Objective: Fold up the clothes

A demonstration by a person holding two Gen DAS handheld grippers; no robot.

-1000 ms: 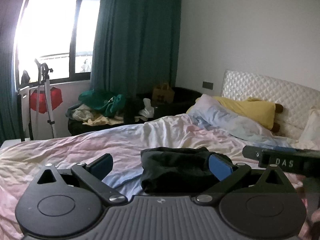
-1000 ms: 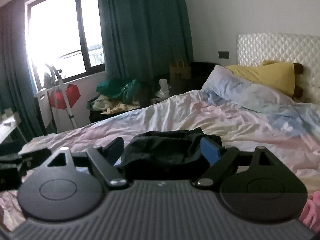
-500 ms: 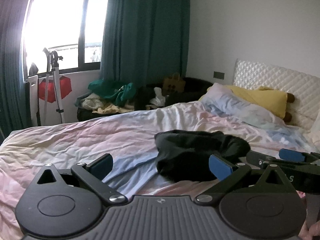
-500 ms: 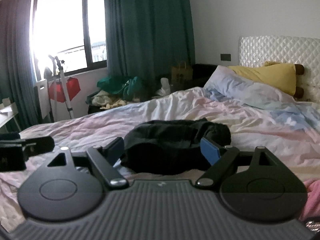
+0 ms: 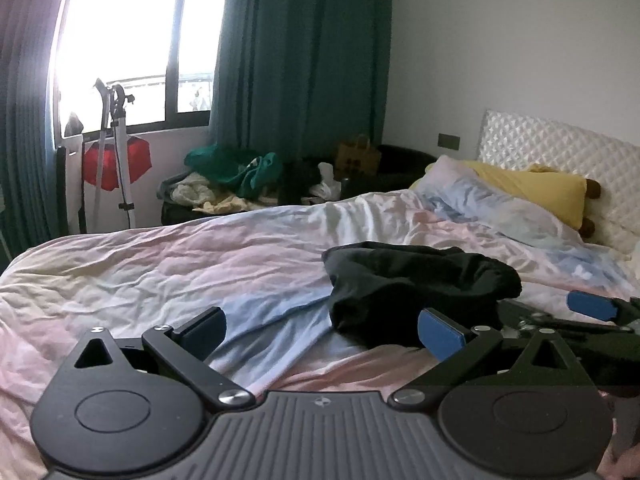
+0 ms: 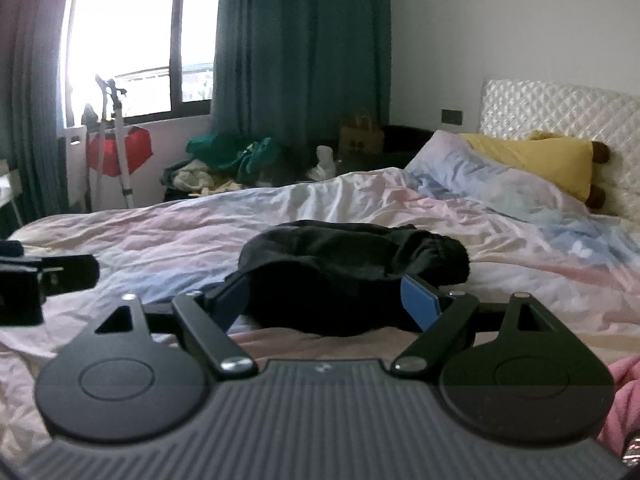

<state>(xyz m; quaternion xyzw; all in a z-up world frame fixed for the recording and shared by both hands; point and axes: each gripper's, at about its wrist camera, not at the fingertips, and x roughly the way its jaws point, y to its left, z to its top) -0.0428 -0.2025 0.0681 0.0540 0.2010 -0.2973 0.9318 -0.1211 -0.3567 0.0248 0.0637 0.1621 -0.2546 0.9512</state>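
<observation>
My left gripper (image 5: 322, 326) and right gripper (image 6: 326, 300) both hang with jaws wide, holding nothing. The black garment (image 6: 352, 272) lies bunched mid-bed (image 5: 160, 264), just beyond my right jaws. Folding appears unstarted.

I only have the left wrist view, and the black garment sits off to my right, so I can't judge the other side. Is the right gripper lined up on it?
Observer: Yes. In the right wrist view the black garment lies centred straight ahead of the right gripper.
Operator: Is it gripping yet?
Observer: No. Its jaws stand wide open, one on either side of the garment's near edge. I cannot tell whether they touch the cloth.
Operator: Anything else on that side?
Observer: A pink cloth lies at the lower right corner, beside the gripper's body.
</observation>
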